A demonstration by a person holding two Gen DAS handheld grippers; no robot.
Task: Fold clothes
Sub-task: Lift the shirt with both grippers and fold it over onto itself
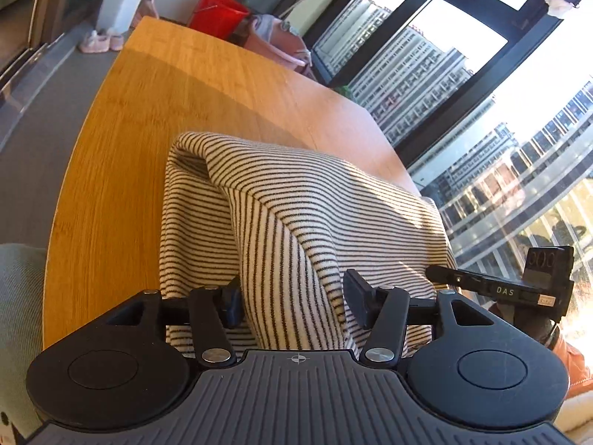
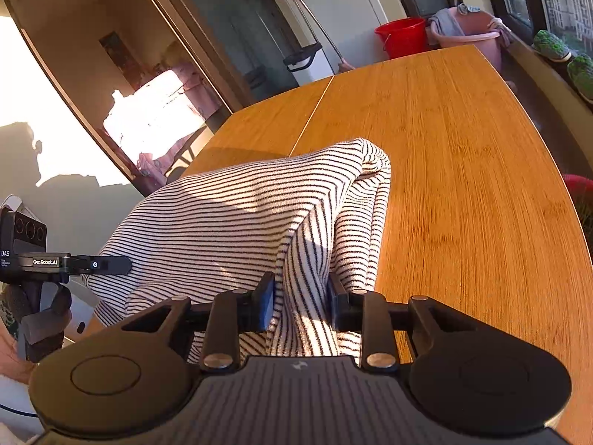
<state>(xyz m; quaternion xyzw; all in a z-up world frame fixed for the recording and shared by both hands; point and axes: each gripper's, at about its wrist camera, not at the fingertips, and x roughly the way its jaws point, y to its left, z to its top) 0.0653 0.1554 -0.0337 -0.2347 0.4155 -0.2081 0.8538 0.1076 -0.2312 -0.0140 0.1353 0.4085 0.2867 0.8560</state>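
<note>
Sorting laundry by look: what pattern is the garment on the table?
Thin dark stripes on cream garment; clearest in right wrist view.

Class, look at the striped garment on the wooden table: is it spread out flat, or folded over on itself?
Folded over, not flat: the striped garment doubles over at its far end, layers hanging beneath, and bunches between both grippers above the wooden table.

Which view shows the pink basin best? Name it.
The right wrist view: the pink basin shows its rim and wall beside the red bucket, cloth draped over it. The left wrist view shows it mostly hidden behind the table.
</note>
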